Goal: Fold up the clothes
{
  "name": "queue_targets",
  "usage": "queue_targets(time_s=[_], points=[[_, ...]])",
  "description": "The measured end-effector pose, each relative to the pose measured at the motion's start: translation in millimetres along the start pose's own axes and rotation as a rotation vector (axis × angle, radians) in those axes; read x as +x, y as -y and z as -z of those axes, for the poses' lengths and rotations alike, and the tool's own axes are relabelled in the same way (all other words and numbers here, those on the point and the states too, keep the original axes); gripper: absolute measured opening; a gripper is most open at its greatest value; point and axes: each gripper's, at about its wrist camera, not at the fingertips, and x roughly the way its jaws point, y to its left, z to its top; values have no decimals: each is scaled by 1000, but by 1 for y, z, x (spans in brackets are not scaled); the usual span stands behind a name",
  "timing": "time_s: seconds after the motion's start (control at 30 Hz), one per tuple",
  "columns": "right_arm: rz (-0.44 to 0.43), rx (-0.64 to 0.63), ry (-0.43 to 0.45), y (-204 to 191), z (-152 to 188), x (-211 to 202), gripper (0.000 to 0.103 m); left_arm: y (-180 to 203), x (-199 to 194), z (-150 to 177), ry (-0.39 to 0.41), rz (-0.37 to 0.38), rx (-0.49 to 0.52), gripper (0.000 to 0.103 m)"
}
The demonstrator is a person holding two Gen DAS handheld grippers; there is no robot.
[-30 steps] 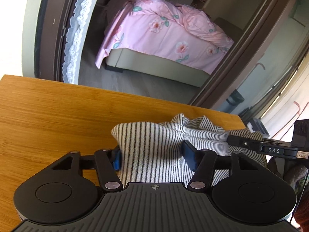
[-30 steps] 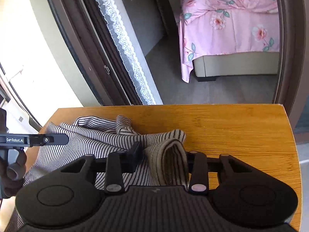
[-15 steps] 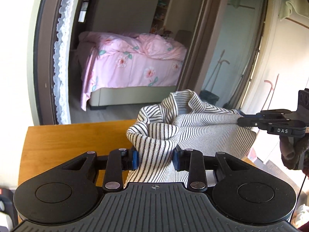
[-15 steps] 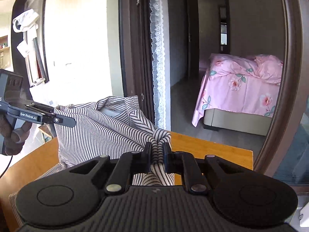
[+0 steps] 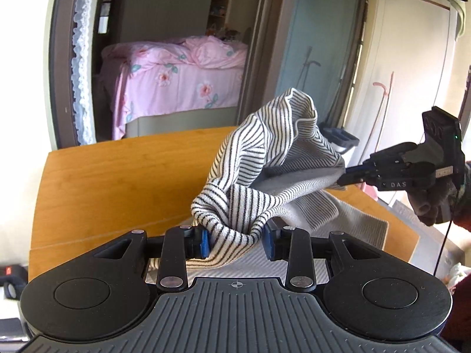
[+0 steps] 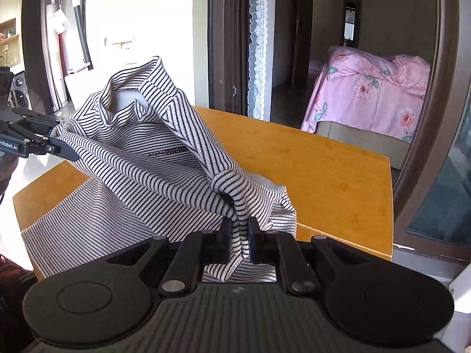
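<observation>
A black-and-white striped shirt [image 5: 259,147] hangs lifted over the wooden table [image 5: 117,176], collar up, and its lower part still rests on the tabletop. My left gripper [image 5: 235,242] is shut on a bunched fold of one shoulder, held between its blue pads. My right gripper [image 6: 238,235] is shut tight on the other shoulder of the shirt [image 6: 147,161]. Each gripper shows in the other's view: the right gripper [image 5: 344,176] at the right, the left gripper [image 6: 69,155] at the left. The fabric stretches between them.
Beyond the table [image 6: 338,176], a doorway with a lace curtain [image 6: 259,44] opens onto a bed with pink floral bedding [image 5: 176,79]. A gloved hand [image 5: 426,206] holds the right gripper. White appliances stand by the wall at the left of the right wrist view.
One second ago the shirt lay crumpled on the table with both grippers closing on it. Both have since lifted it, and the shirt now spreads wider between them.
</observation>
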Motion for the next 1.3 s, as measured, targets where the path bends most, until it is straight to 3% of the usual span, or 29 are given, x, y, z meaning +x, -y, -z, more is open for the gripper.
queue_targets(time_s=[0.17, 0.23, 0.3, 0.37, 0.5, 0.63, 0.77, 0.97, 1.13, 1.3], points=[[-33, 84, -26, 5, 17, -16, 15, 0, -5, 21, -33, -5, -13, 38], [-65, 174, -14, 16, 20, -24, 26, -4, -7, 25, -40, 9, -40, 42], [-86, 243, 16, 25, 21, -32, 49, -4, -11, 29, -47, 16, -46, 44], [-111, 316, 51, 37, 21, -37, 53, -7, -17, 29, -46, 31, -69, 48], [-124, 467, 96, 57, 17, -28, 62, -12, -29, 28, -44, 61, -116, 68], [-123, 558, 69, 70, 21, 9, 64, -18, -40, 27, -42, 90, -166, 82], [-129, 546, 9, 63, 26, 48, 64, -36, -39, 26, -35, 107, -304, 89], [-130, 422, -47, 36, 33, 62, 67, -48, 8, 43, -176, 77, -469, 90], [-139, 297, -69, 20, 38, 55, 61, -46, 36, 48, -198, 139, -461, 76], [-144, 343, -42, 30, 32, 70, 43, -52, 65, 34, -187, 133, -411, 63]])
